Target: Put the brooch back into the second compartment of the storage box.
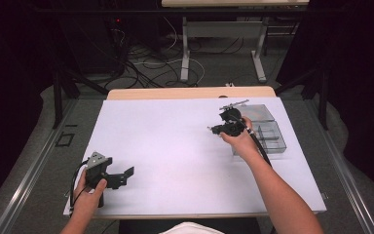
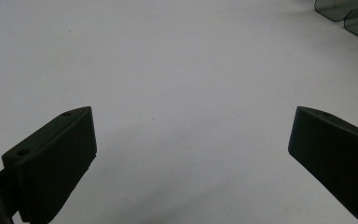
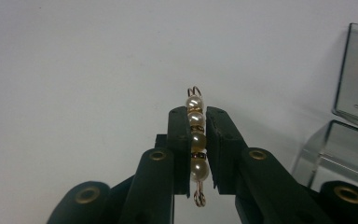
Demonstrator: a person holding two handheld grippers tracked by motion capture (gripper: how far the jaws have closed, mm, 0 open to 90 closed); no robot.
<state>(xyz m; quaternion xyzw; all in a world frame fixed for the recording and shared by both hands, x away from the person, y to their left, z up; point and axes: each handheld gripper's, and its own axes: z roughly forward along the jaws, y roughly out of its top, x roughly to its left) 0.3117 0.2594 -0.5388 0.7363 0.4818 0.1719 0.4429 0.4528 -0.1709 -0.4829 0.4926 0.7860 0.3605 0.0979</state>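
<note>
Right gripper view: right tongs [image 3: 197, 154] clenched on a short gold-wire pin strung with cream pearl beads [image 3: 196, 140], held in the air over the white tabletop [image 3: 74, 70].
Pin sits lengthwise between the pads, both ends poking out, so the grip looks thin; best kept level and moved slowly, no wrist twist. Clear smoky plastic compartment box [image 1: 268, 132] lies just beside the right hand [image 1: 241, 141], apart from the pin. Left tongs [image 2: 191, 154] released, wide, nothing between, parked near the tabletop's left front corner.
</note>
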